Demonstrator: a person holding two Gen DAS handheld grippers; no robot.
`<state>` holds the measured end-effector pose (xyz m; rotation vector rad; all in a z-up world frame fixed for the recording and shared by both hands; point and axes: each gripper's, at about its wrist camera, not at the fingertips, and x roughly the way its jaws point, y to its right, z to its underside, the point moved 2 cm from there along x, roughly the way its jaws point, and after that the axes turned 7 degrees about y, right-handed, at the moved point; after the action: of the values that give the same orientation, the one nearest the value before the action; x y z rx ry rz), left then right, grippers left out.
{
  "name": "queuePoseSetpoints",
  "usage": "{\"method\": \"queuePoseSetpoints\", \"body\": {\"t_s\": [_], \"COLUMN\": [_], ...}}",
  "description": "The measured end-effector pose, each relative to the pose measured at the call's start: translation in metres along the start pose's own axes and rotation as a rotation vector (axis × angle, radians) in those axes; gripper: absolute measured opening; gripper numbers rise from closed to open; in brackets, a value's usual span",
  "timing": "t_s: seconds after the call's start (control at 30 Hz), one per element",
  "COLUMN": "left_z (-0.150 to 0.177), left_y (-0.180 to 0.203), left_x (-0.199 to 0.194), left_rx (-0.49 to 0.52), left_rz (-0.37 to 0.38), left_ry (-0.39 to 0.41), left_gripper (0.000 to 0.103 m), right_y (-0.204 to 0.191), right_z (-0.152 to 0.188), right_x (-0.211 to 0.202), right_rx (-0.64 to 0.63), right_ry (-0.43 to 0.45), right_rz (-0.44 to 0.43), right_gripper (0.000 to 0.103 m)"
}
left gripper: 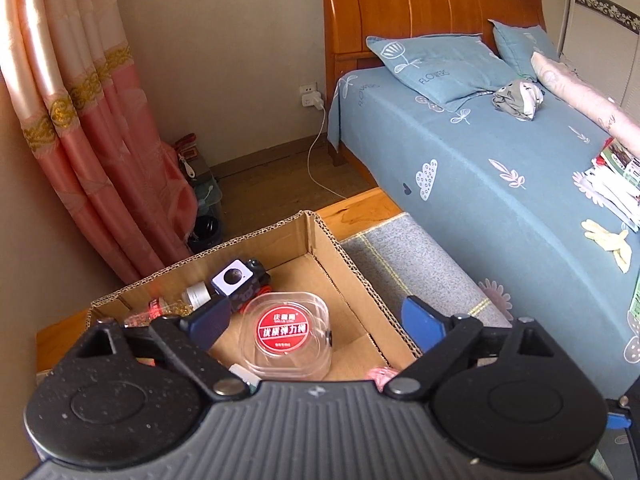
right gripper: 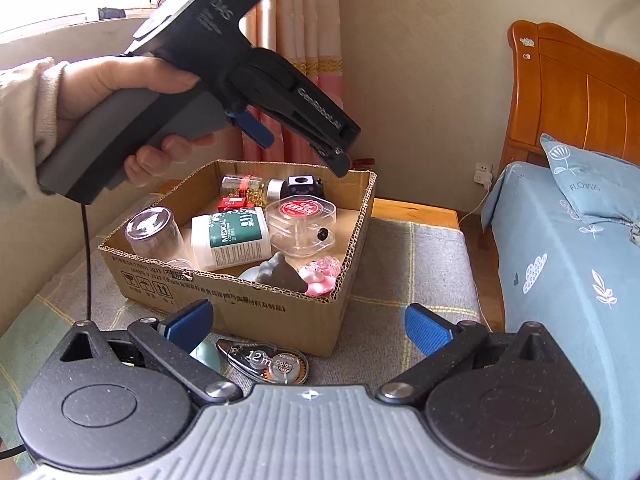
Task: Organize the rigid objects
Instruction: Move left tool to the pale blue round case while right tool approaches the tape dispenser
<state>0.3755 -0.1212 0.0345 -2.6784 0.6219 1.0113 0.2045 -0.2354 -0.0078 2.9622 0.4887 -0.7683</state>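
Left wrist: the left gripper (left gripper: 316,322) is spread wide, empty, above the cardboard box (left gripper: 344,264); a clear round-cornered case (left gripper: 285,336) with a red label lies inside. Right wrist: the right gripper (right gripper: 310,326) gapes empty near the box, over a tape dispenser (right gripper: 266,362).

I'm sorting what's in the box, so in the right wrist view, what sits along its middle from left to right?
Clear glass jar → white medical bottle with green label → clear plastic case with red round label.
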Motion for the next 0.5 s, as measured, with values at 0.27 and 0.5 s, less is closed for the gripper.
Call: {"method": "queuePoseSetpoints", "body": {"t_s": [0.27, 0.5], "left_z": [0.01, 0.043], "left_y": [0.013, 0.022], "left_x": [-0.047, -0.092], "left_rx": [0.032, 0.036], "left_rz": [-0.003, 0.006], "left_ry": [0.064, 0.118], "left_gripper": [0.097, 0.1], "right_y": [-0.005, -0.008], "right_z": [0.012, 0.033], "right_x": [-0.002, -0.003], "right_rx": [0.007, 0.041], "right_ry": [-0.056, -0.119], "right_rz": [0.039, 0.048], "right_gripper": [0.103, 0.103]}}
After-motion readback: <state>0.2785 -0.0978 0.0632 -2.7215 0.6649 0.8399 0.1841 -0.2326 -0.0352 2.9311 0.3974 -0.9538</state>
